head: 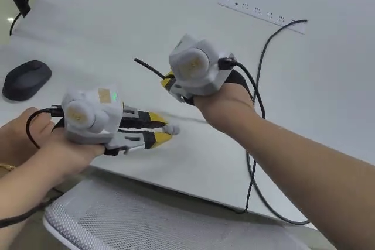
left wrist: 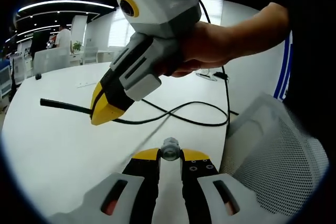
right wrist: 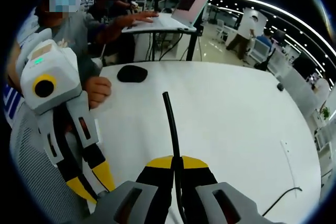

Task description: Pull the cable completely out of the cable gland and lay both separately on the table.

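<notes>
My left gripper [head: 163, 128] lies low at the table's near edge, shut on a small grey cable gland [head: 171, 129]; its own view shows the gland [left wrist: 169, 148] pinched between the yellow tips [left wrist: 170, 155]. My right gripper [head: 169, 80] hovers just beyond it, shut on a thin black cable [head: 149, 68] whose free end points away to the left. In the right gripper view the cable [right wrist: 170, 124] rises straight from the closed jaws [right wrist: 177, 162]. Gland and cable are apart. The right gripper [left wrist: 104, 111] with the cable [left wrist: 63, 105] hangs above the white table [left wrist: 63, 150].
A black rounded device [head: 26, 79] lies at the left. A white power strip [head: 258, 11] sits at the far side. A black lead [head: 255, 162] trails over the table's near edge. A mesh chair [head: 146, 221] stands below. A person works at a laptop [right wrist: 178, 9].
</notes>
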Demonstrator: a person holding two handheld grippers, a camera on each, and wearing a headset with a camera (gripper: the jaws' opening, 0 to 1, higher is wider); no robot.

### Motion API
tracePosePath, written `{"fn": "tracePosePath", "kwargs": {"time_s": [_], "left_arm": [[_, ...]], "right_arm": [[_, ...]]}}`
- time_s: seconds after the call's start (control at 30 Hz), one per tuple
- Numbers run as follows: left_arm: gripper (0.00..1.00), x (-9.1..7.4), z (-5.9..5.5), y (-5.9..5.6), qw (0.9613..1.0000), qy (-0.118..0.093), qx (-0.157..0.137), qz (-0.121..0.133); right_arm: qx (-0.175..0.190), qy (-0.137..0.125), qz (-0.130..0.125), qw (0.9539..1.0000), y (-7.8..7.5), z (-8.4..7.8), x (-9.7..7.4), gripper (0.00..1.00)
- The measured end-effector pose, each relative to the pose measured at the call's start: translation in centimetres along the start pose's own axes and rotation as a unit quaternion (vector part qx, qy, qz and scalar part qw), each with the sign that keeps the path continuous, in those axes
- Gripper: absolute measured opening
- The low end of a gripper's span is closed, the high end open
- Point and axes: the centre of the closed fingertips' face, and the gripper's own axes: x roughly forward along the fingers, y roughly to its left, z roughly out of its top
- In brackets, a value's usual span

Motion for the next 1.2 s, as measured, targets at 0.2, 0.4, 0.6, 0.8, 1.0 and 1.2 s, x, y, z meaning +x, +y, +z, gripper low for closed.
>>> {"fn": "tracePosePath", "kwargs": {"time_s": [0.2,0.4,0.6,0.8,1.0,1.2], "left_arm": [[0.15,0.3,-1.4,0.9,0.9999,0.009,-0.011,0.010],[0.15,0.7,-2.8,1.9,0.9994,0.025,-0.011,0.020],[0.15,1.0,-4.4,2.9,0.9982,0.048,-0.009,0.034],[0.15,1.1,-5.1,3.1,0.9976,0.057,-0.005,0.039],[0.16,1.2,-5.4,3.5,0.9966,0.068,0.011,0.046],[0.16,1.3,-5.5,3.5,0.9948,0.084,0.034,0.047]], "right_arm": [[-0.005,0.011,0.020,0.9997,0.3,-1.1,2.4,0.00],[-0.022,0.030,0.044,0.9983,1.2,-2.1,4.2,0.00],[-0.038,0.042,0.056,0.9968,2.1,-2.5,5.2,0.00],[-0.045,0.050,0.056,0.9962,2.2,-2.9,5.7,0.00],[-0.035,0.054,0.060,0.9961,2.5,-3.1,5.8,0.00],[-0.037,0.058,0.060,0.9958,2.6,-3.2,5.9,0.00]]}}
